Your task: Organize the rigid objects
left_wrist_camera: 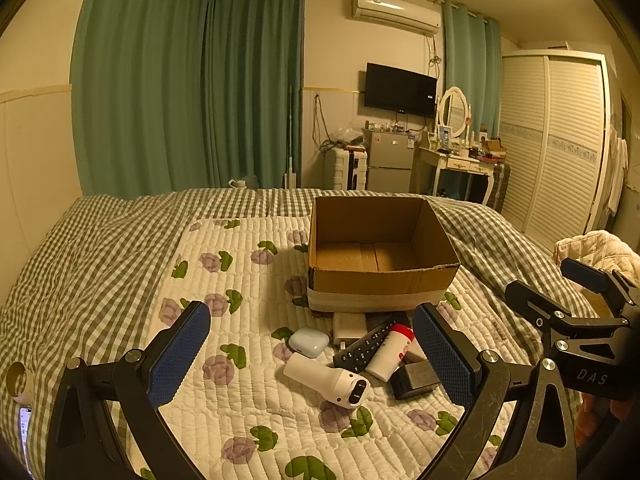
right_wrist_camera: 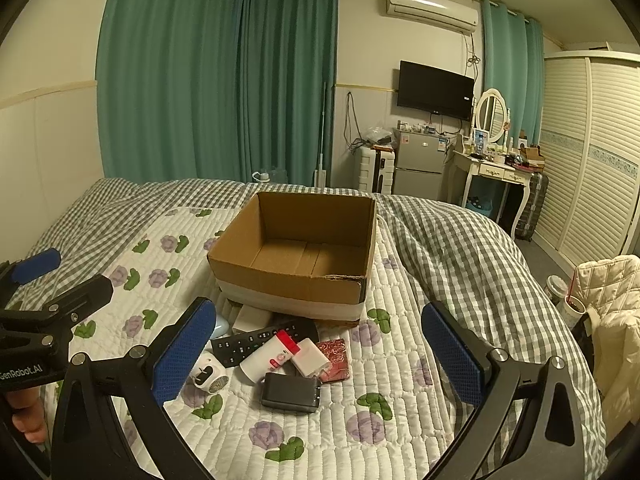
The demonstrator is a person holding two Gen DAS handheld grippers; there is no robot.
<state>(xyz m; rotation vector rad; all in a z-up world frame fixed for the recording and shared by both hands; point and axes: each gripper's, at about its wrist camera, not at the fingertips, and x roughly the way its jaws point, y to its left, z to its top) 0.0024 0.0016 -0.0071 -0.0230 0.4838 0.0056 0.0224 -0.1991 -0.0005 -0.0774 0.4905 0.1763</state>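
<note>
Looking down my two tools, I judge the sorting has not started: the cardboard box (right_wrist_camera: 296, 256) sits on the floral quilted pad (right_wrist_camera: 400, 432) with its flaps gone and its floor bare, and every loose item lies in a heap just in front of its near wall. My left gripper (left_wrist_camera: 312, 354) is spread wide with nothing between its blue pads, and my right gripper (right_wrist_camera: 316, 354) is likewise wide apart and empty. From the left wrist view the heap lies between and just ahead of my left fingers: a white handheld device (left_wrist_camera: 326, 382) with a dark end cap lies nearest, a pale blue earbud case (left_wrist_camera: 309, 342) just behind it, a black remote control (left_wrist_camera: 366, 344) angled beside that, and a white bottle with a red cap (left_wrist_camera: 390, 350) lying on its side across the remote. A black charger block (left_wrist_camera: 414, 380) rests close to my left gripper's right-hand pad, and a white flat box (left_wrist_camera: 349, 327) is tucked against the carton. From the right wrist view, the same heap lies toward my right gripper's left-hand pad, with a white plug adapter (right_wrist_camera: 310, 358) and a red patterned case (right_wrist_camera: 336, 360) touching each other beside the bottle. Everything remains to be lifted into the carton, so I reckon the whole job lies ahead, starting with whichever piece is on top and free.
</note>
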